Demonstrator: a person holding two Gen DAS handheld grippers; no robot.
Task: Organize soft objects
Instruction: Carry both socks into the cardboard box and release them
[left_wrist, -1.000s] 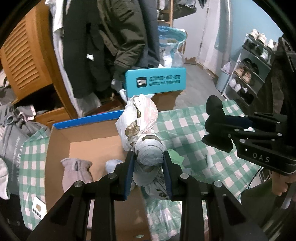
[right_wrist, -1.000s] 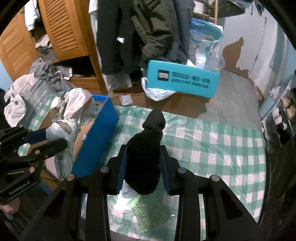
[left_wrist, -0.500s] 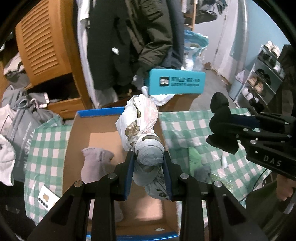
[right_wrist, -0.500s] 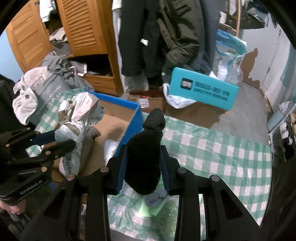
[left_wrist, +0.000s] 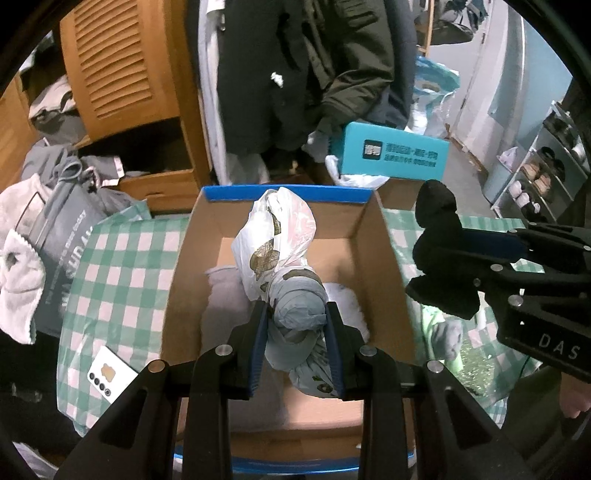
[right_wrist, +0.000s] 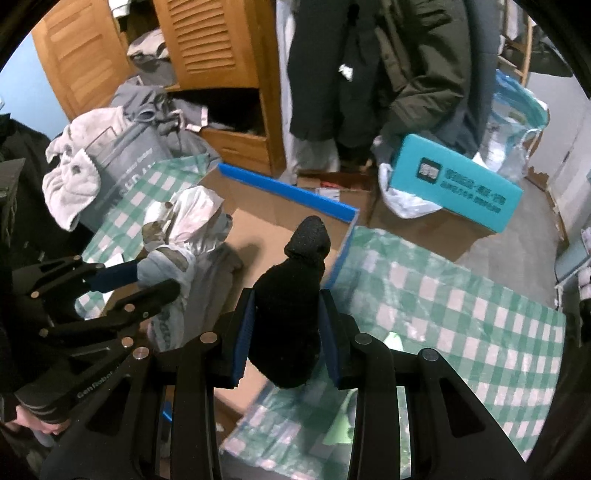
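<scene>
Because the cardboard box (left_wrist: 384, 266) sits open-topped on the green checked bench (left_wrist: 122, 266), its blue-edged rim facing up, it looks like the collecting place for the soft things, and both claws are carrying loads toward it. Inside lie a grey cloth (left_wrist: 225, 295) on the left of the floor and something pale (left_wrist: 347, 299) on the right, each partly hidden; the far part of the floor is bare cardboard.

Over the box's middle the left claw (left_wrist: 295, 325) is clamped on a bundled plastic bag (left_wrist: 277, 240), gripping its knotted grey-blue neck so the white printed body stands up ahead of the fingers. My reading is that holding it by the neck keeps the slack film from spilling, and it hangs well placed for a drop.

Off the box's right wall the right claw (right_wrist: 286, 332) is pinched on a black sock (right_wrist: 291, 295), its toe poking upward; it hangs about over the box's near right edge, from the right wrist view, not yet inside. Below it, a green item (right_wrist: 393, 341) and a grey scrap (left_wrist: 445, 332) wait on the bench.
</scene>
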